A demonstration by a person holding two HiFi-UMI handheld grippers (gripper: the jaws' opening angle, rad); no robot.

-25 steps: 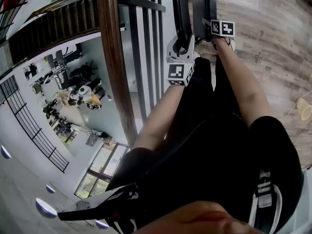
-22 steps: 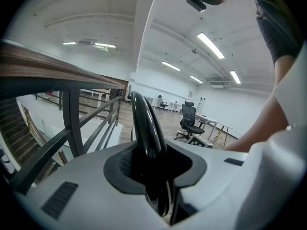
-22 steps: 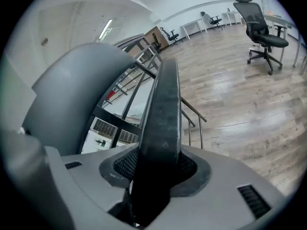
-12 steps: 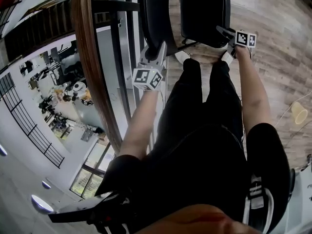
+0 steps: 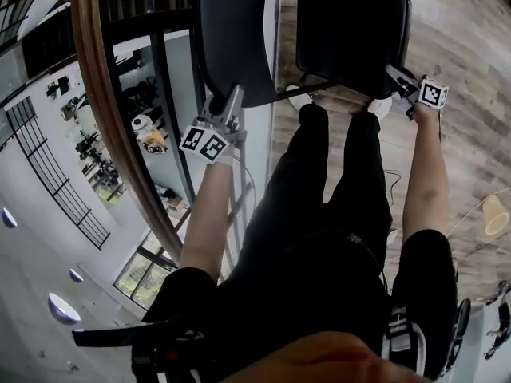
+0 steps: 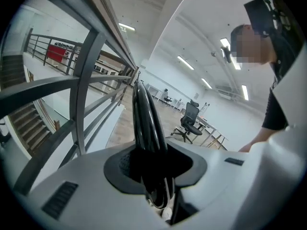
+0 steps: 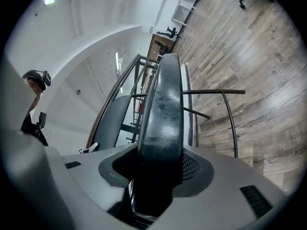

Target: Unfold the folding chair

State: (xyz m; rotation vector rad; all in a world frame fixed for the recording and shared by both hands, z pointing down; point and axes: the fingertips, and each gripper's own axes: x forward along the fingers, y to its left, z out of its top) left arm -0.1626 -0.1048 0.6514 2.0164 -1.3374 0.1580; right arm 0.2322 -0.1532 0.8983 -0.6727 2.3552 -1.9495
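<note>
Left gripper [image 5: 226, 106] is clamped on the near edge of the chair's [image 5: 343, 62] left panel [image 5: 231, 38], and right gripper [image 5: 398, 75] is clamped on the right panel's [image 5: 351, 22] near right edge. Both panels rise just beyond the grippers, splayed apart. A railing [image 5: 104, 134] crowds the left panel; bare floor [image 5: 463, 46] lies open right and far

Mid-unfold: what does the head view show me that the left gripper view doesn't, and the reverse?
Head view only: the right gripper on the edge of the chair's right panel, the two panels standing apart, and the person's legs. Left gripper view only: the left gripper with its fingers pressing the left panel at its thin edge, plus office chairs beyond. Both: the left panel and the railing.
</note>
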